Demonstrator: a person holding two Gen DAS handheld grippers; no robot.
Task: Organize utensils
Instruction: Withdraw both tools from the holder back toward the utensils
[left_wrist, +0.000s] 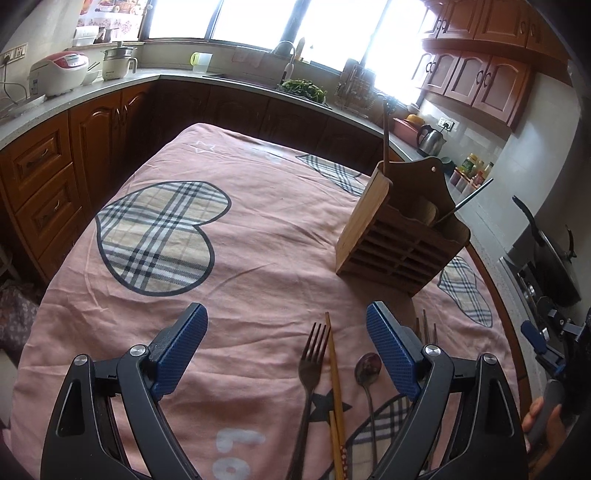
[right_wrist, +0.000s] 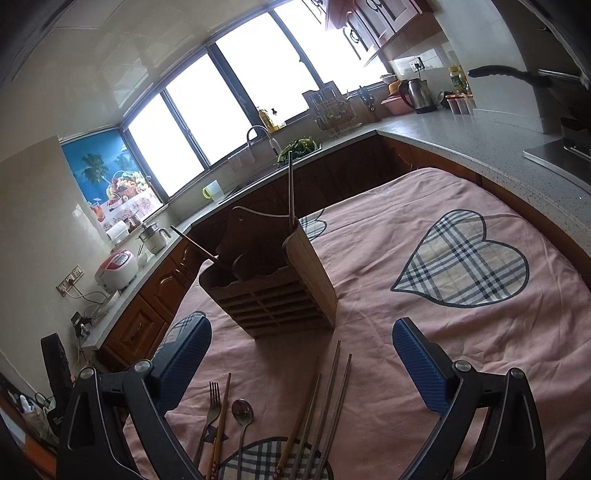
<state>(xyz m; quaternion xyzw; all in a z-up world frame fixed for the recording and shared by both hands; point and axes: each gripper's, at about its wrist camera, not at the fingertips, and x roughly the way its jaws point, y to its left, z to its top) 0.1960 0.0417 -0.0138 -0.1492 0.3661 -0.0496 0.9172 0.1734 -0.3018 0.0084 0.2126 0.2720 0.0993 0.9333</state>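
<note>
While my left gripper (left_wrist: 286, 338) and right gripper (right_wrist: 301, 352) hang released and empty, the fork (left_wrist: 312, 360), spoon (left_wrist: 367, 369) and chopsticks (right_wrist: 334, 398) lie on the pink tablecloth (left_wrist: 258, 258) before the wooden holder (right_wrist: 275, 291).

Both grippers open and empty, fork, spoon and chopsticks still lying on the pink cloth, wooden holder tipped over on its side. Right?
Not quite: the wooden holder stands upright on the pink cloth, with a couple of utensils already sticking out of it, as the right wrist view shows. The rest holds: left gripper and right gripper open and empty, fork, spoon and chopsticks on the cloth.
</note>
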